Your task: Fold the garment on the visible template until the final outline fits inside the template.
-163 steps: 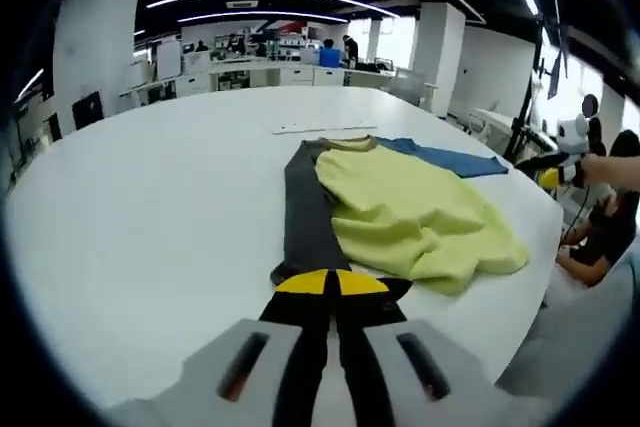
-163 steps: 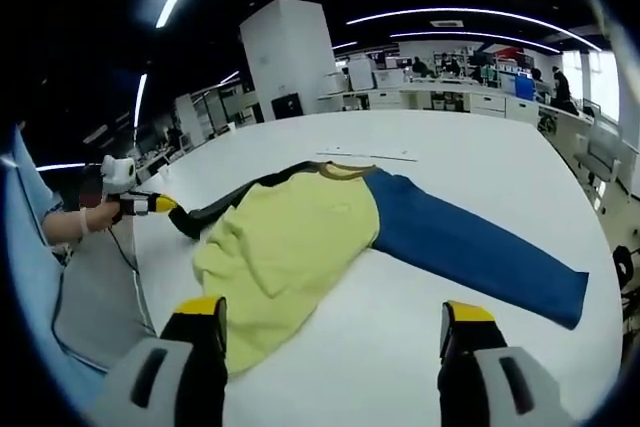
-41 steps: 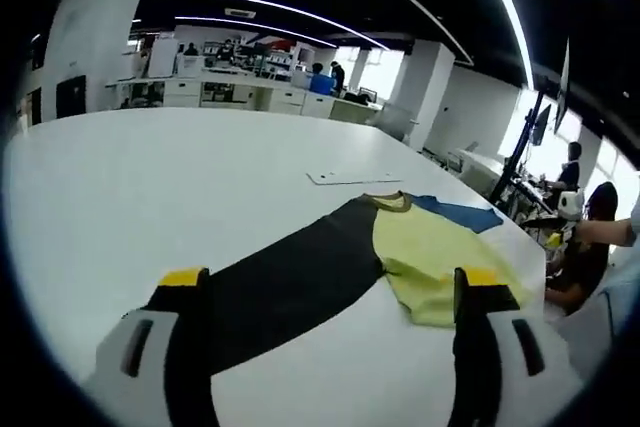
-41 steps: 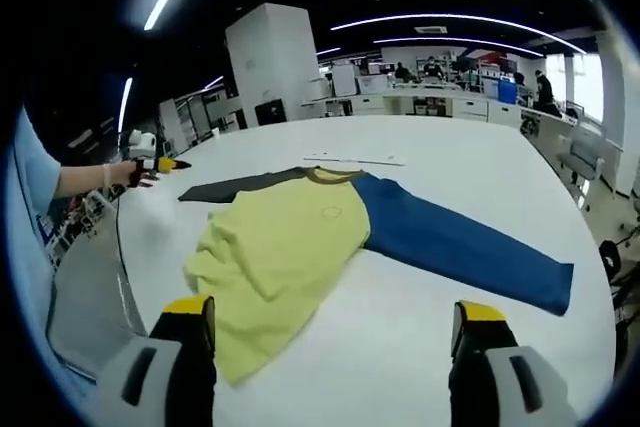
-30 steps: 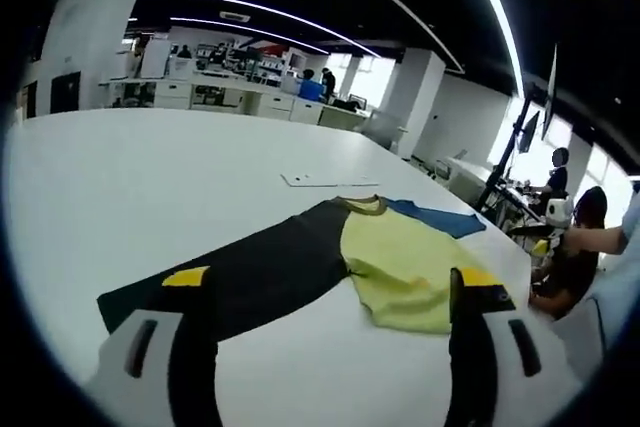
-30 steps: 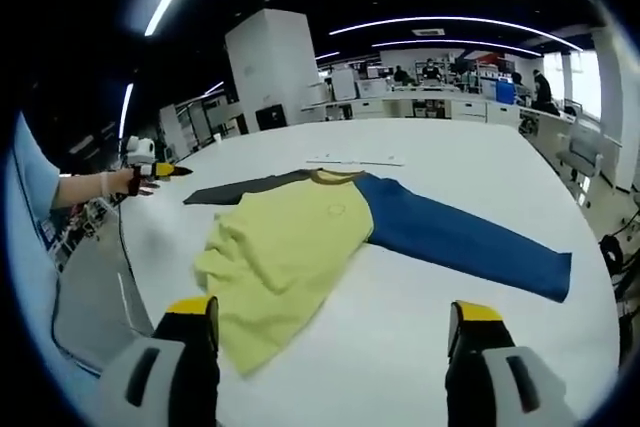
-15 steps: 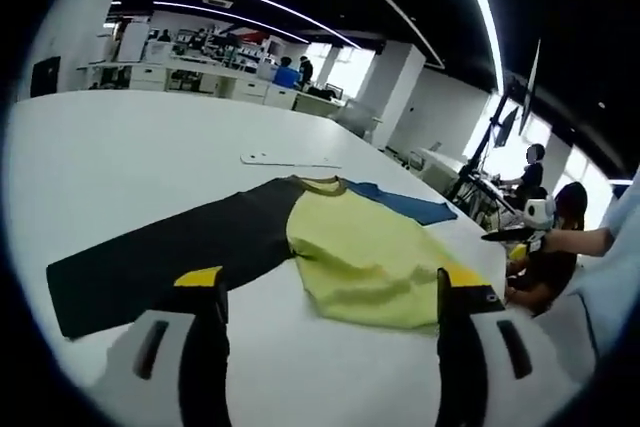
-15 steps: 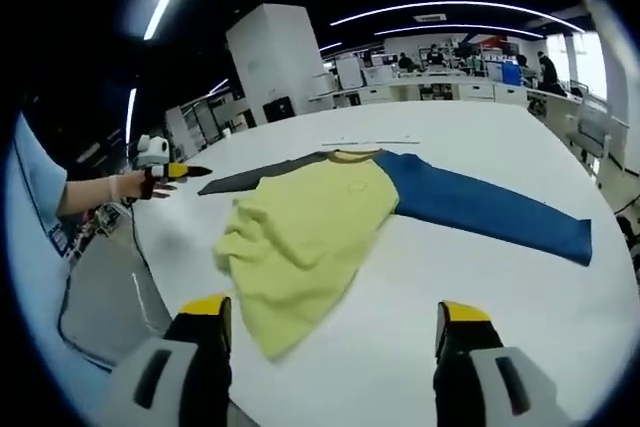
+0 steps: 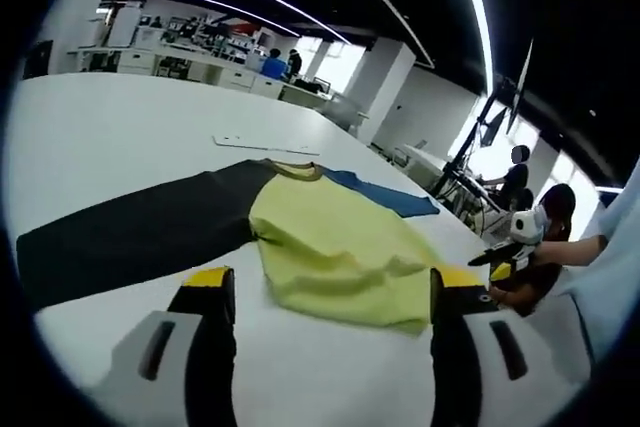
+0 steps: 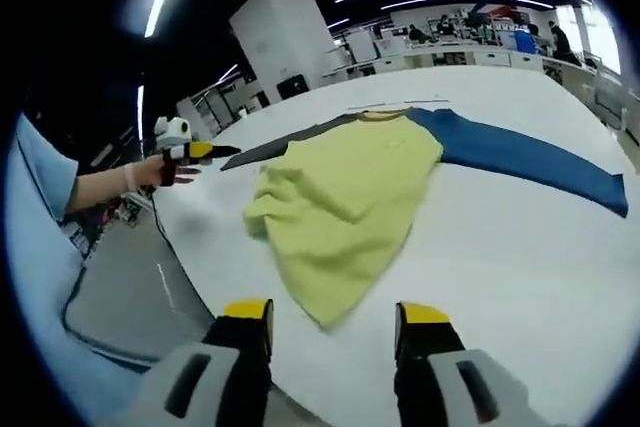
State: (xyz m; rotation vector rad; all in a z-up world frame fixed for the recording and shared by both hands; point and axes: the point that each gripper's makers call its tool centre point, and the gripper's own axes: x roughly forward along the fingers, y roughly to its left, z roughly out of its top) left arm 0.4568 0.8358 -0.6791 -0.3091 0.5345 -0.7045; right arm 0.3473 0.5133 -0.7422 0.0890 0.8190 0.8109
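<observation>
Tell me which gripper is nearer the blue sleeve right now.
Right, I'd judge, though neither is close. The right gripper hovers open at the yellow body's hem, with the blue sleeve stretching ahead to its right. The left gripper sits across the garment by the dark sleeve.

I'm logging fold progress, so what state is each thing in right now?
Shirt: unfolded, yellow body rumpled, lying on the table.
Dark sleeve: spread flat, straight out.
Blue sleeve: spread flat, straight out.
Left gripper: open, holding nothing, near the shirt's hem.
Right gripper: open, holding nothing, pointed at the hem's corner.
</observation>
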